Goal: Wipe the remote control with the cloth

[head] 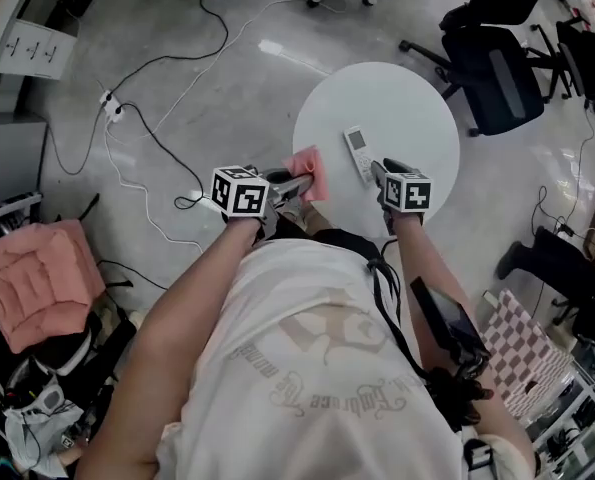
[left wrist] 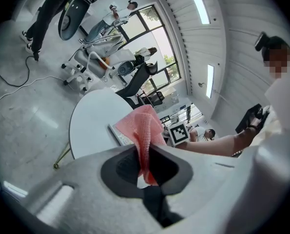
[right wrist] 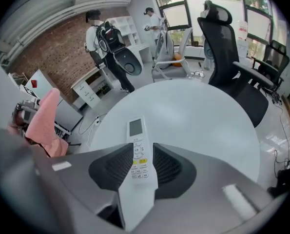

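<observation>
Nothing legible — the shirt print point(head: 322, 393) is too blurred.

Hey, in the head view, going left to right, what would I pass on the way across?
Pink cushion → cloth → remote control → black office chair

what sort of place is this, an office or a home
Probably an office or lab workspace: black swivel office chairs, cables trailing over a polished concrete floor, a round white table.
</observation>
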Demonstrator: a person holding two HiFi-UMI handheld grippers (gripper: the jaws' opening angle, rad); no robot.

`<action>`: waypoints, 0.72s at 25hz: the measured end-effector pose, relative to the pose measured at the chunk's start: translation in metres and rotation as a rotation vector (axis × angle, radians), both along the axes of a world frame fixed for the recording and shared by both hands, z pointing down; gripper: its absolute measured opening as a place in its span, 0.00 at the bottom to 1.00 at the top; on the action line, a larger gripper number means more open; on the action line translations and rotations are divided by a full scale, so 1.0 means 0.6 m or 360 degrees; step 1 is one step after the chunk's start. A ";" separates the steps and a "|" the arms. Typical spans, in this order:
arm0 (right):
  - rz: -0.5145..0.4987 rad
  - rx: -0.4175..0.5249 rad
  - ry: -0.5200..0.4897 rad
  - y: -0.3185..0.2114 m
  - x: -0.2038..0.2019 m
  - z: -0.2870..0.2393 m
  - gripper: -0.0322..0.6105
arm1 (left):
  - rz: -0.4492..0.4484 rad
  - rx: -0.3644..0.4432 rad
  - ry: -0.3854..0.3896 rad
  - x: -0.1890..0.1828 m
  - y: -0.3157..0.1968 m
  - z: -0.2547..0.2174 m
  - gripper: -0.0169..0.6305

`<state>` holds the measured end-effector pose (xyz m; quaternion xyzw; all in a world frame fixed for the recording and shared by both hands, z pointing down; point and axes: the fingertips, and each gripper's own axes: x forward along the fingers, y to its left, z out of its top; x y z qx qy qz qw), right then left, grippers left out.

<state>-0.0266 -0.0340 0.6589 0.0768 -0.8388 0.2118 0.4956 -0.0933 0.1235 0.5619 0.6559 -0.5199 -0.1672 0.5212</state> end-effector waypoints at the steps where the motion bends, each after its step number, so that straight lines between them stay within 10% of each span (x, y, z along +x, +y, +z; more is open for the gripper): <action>1: 0.0035 0.0011 -0.0046 -0.005 0.001 -0.013 0.26 | 0.0016 0.0010 -0.0018 -0.002 -0.006 -0.003 0.06; 8: 0.0245 0.0126 -0.0318 -0.048 0.031 -0.120 0.06 | 0.0160 0.0104 -0.0155 0.004 -0.056 -0.039 0.06; 18: 0.0323 0.0228 -0.0652 -0.041 0.103 -0.233 0.05 | 0.0337 0.0214 -0.0371 0.040 -0.101 -0.082 0.06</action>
